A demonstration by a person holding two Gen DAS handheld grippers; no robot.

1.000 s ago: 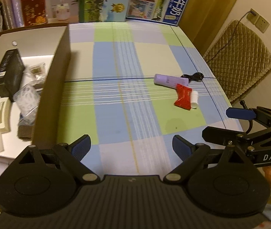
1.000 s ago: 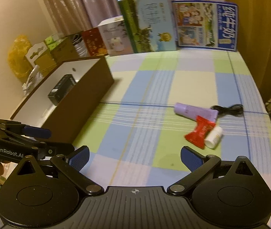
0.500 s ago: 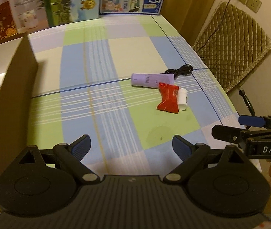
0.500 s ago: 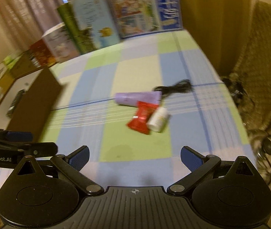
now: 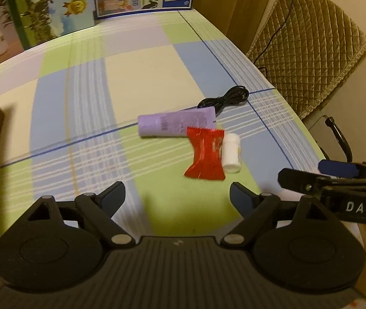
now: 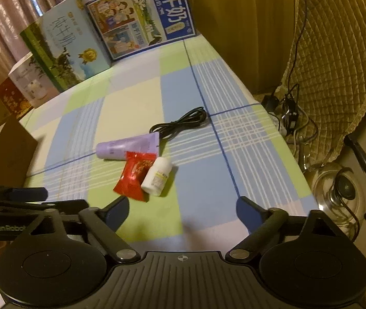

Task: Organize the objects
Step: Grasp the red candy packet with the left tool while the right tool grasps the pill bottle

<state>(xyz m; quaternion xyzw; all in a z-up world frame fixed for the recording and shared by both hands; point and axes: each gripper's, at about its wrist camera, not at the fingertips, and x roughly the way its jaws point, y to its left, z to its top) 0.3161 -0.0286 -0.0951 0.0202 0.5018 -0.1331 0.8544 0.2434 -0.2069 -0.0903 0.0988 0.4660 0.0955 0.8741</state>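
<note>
A purple tube (image 5: 176, 125), a red snack packet (image 5: 205, 153), a small white bottle (image 5: 231, 152) and a coiled black cable (image 5: 224, 99) lie together on the checked tablecloth. They also show in the right wrist view: tube (image 6: 129, 146), packet (image 6: 134, 175), bottle (image 6: 157, 176), cable (image 6: 180, 123). My left gripper (image 5: 176, 197) is open and empty, just short of the packet. My right gripper (image 6: 182, 209) is open and empty, just short of the bottle.
A brown cardboard box (image 6: 7, 152) stands at the left. Milk cartons and gift boxes (image 5: 49, 7) line the table's far edge. A quilted chair (image 6: 337, 59) and a glass kettle (image 6: 337, 193) stand past the table's right edge (image 5: 299, 118).
Both grippers have swung right, away from the cardboard box, and moved closer to the cluster of objects. Both stay open.
</note>
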